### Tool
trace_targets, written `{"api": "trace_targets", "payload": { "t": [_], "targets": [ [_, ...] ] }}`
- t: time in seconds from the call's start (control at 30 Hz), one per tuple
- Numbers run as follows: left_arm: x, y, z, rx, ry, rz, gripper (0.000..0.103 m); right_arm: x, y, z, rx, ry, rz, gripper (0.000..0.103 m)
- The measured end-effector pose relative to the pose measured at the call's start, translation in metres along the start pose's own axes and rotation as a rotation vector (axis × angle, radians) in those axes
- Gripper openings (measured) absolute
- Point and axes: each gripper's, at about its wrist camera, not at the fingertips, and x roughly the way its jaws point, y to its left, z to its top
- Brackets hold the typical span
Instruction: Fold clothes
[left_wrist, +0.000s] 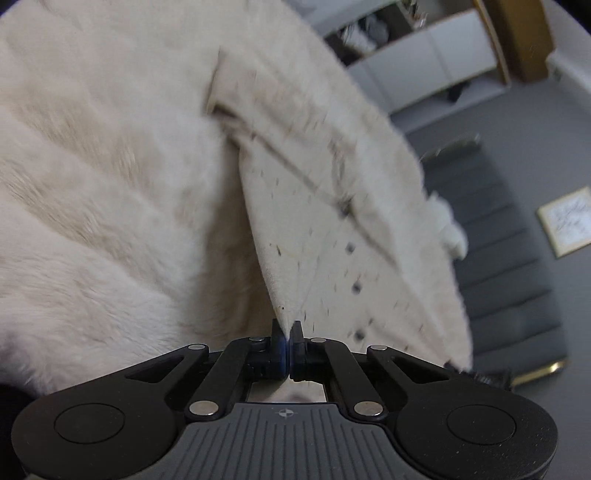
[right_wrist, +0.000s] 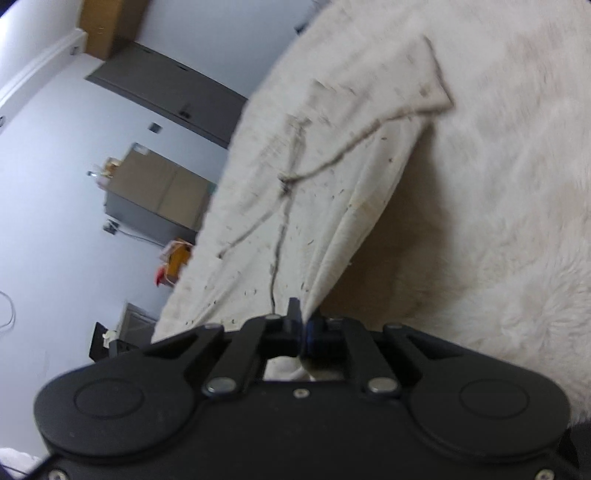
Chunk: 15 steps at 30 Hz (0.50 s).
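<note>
I'm in a home, looks like a bedroom/living room: fluffy white blanket (left_wrist: 92, 206), grey floor (left_wrist: 517, 122), framed picture (left_wrist: 567, 221), low white cabinet (left_wrist: 424, 66), cardboard boxes (right_wrist: 162, 188), dark door (right_wrist: 173, 96).

Left wrist camera sits just behind the left gripper (left_wrist: 287, 338), looking forward along the closed fingers, very near the cream garment (left_wrist: 332, 229) pinched at their tips; view rolled, with the white furry blanket (left_wrist: 92, 221) on the left side and a grey floor (left_wrist: 517, 147) and white cabinet (left_wrist: 424, 62) on the right. Right wrist camera sits likewise behind the right gripper (right_wrist: 302, 325), equally close, rolled the other way, blanket (right_wrist: 498, 221) at right and a pale wall (right_wrist: 55, 221) with a dark cabinet (right_wrist: 159, 192) at left. Both views share the same speckled garment (right_wrist: 295, 184) and the blanket under it, seen from opposite corners.
</note>
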Motion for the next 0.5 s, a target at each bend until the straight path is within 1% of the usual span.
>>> {"api": "trace_targets", "payload": {
  "t": [0.1, 0.13, 0.17, 0.23, 0.3, 0.37, 0.43, 0.5],
  "targets": [
    [-0.031, -0.011, -0.005, 0.002, -0.043, -0.04, 0.0, -0.023, 0.033, -0.006, -0.059, -0.039, 0.035, 0.001],
    [-0.041, -0.014, -0.006, 0.003, -0.058, -0.053, 0.0, -0.031, 0.037, -0.006, -0.064, -0.045, 0.039, 0.001],
    [-0.051, -0.018, -0.008, 0.003, -0.072, -0.067, 0.0, -0.046, 0.053, -0.011, -0.089, -0.06, 0.046, 0.001],
    [-0.072, -0.025, -0.011, 0.004, -0.101, -0.093, 0.0, -0.059, 0.066, -0.014, -0.112, -0.07, 0.049, 0.001],
    [-0.092, -0.036, -0.015, 0.014, -0.131, -0.116, 0.0, -0.078, 0.087, -0.019, -0.15, -0.088, 0.061, 0.001],
    [-0.099, -0.041, -0.011, 0.022, -0.149, -0.118, 0.0, -0.094, 0.101, -0.018, -0.175, -0.111, 0.07, 0.001],
    [-0.093, -0.048, 0.005, 0.025, -0.17, -0.114, 0.001, -0.1, 0.107, -0.011, -0.177, -0.133, 0.074, 0.001],
    [-0.079, -0.051, 0.025, 0.033, -0.174, -0.106, 0.001, -0.096, 0.109, 0.013, -0.185, -0.158, 0.07, 0.001]
  ]
}}
